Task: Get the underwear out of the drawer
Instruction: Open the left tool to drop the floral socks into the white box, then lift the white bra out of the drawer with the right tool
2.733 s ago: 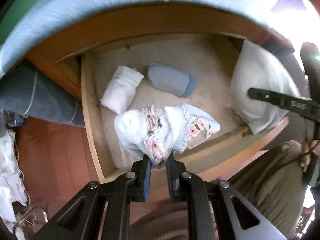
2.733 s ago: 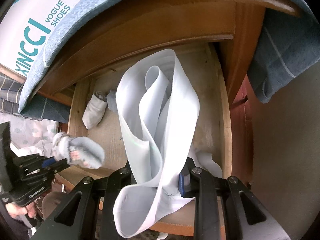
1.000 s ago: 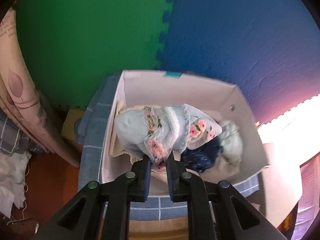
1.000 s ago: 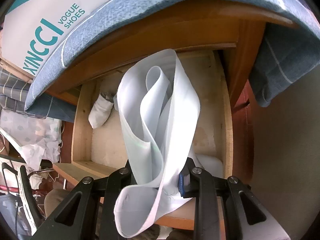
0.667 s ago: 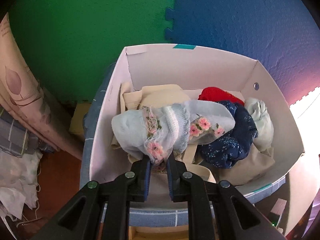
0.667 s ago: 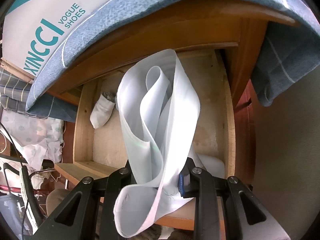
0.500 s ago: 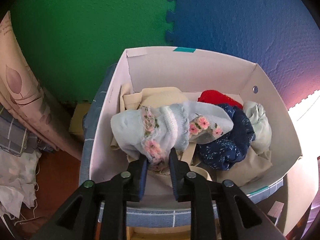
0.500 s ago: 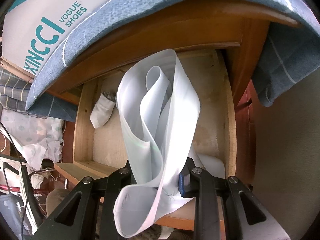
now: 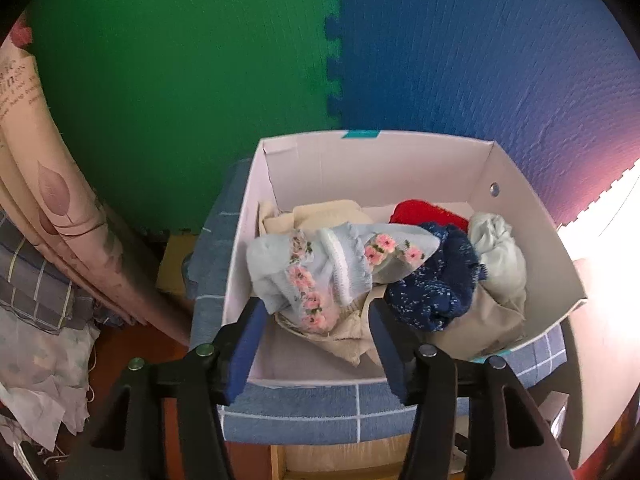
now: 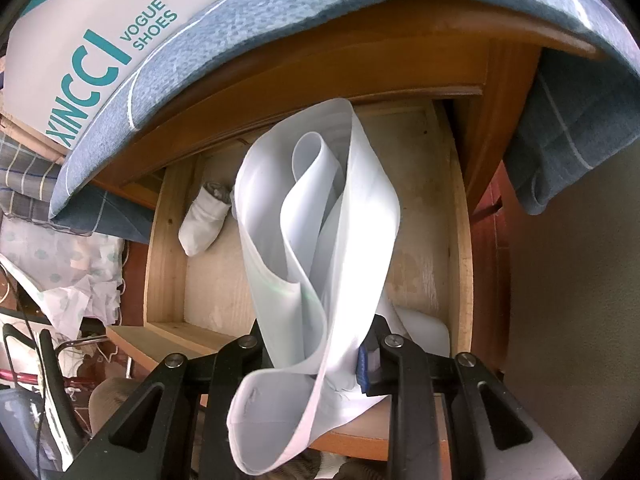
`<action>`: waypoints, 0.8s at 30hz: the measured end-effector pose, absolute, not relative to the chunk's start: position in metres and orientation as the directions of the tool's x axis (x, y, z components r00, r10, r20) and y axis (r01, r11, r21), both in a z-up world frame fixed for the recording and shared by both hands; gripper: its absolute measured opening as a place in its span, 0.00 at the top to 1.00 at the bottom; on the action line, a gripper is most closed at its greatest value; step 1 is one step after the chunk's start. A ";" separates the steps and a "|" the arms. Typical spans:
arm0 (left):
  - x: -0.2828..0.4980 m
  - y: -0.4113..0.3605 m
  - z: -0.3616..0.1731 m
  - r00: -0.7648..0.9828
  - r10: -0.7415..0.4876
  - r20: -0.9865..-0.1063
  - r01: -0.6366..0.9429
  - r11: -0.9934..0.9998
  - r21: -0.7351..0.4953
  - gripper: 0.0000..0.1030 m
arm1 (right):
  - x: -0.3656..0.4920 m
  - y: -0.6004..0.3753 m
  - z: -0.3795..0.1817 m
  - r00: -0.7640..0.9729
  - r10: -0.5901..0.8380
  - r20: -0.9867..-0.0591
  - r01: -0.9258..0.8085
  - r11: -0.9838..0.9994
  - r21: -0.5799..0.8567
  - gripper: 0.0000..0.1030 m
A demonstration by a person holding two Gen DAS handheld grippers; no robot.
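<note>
Open drawer (image 10: pixel 456 240): one white garment (image 10: pixel 320 240) clamped in right hand-held gripper (image 10: pixel 316 354), left (image 9: pixel 316 336) opening.

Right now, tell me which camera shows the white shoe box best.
The left wrist view: the white shoe box sits open, its clothes visible. The right wrist view shows only a printed outer side above the drawer.

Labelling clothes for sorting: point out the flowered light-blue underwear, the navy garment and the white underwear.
flowered light-blue underwear (image 9: pixel 332 268), left wrist view, its white trim
navy garment (image 9: pixel 436 284), left wrist view, its middle
white underwear (image 10: pixel 320 240), right wrist view, its folded band
</note>
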State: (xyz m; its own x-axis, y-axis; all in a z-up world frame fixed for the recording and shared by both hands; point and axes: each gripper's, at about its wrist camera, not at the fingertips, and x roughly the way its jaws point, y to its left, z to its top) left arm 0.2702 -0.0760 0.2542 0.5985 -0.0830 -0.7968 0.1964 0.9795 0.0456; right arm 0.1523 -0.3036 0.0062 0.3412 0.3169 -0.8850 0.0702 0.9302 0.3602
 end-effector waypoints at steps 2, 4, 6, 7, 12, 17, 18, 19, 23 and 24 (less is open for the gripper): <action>0.263 -0.072 0.261 0.614 -0.080 -0.785 0.190 0.981 0.048 0.46 | 0.153 -0.303 0.006 0.341 0.311 -0.887 0.069 0.933 0.353 0.76; 0.254 -0.068 0.266 0.625 -0.085 -0.776 0.192 0.980 0.048 0.46 | 0.152 -0.302 0.006 0.344 0.305 -0.888 0.068 0.935 0.348 0.76; 0.243 -0.062 0.270 0.637 -0.081 -0.767 0.191 0.980 0.056 0.46 | 0.152 -0.300 0.007 0.345 0.298 -0.890 0.066 0.938 0.340 0.76; 0.237 -0.059 0.272 0.643 -0.079 -0.762 0.192 0.980 0.061 0.46 | 0.152 -0.298 0.007 0.346 0.295 -0.891 0.065 0.940 0.336 0.76; 0.203 -0.039 0.264 0.657 -0.056 -0.752 0.176 0.981 0.082 0.46 | 0.151 -0.292 0.009 0.357 0.266 -0.895 0.053 0.951 0.304 0.76; 0.168 -0.015 0.231 0.651 -0.013 -0.759 0.122 0.989 0.088 0.46 | 0.149 -0.286 0.013 0.372 0.245 -0.895 0.028 0.961 0.275 0.76; 0.163 -0.011 0.223 0.647 -0.006 -0.763 0.114 0.990 0.089 0.46 | 0.148 -0.285 0.014 0.379 0.241 -0.893 0.023 0.963 0.270 0.76; 0.156 -0.006 0.210 0.636 0.003 -0.771 0.100 0.991 0.087 0.46 | 0.148 -0.285 0.016 0.384 0.240 -0.891 0.020 0.963 0.268 0.76; 0.138 0.000 0.168 0.603 0.037 -0.797 0.077 0.992 0.104 0.46 | 0.143 -0.284 0.022 0.405 0.249 -0.880 0.005 0.961 0.275 0.76; 0.135 0.000 0.158 0.597 0.044 -0.801 0.071 0.992 0.108 0.46 | 0.141 -0.284 0.024 0.410 0.250 -0.877 0.002 0.961 0.275 0.76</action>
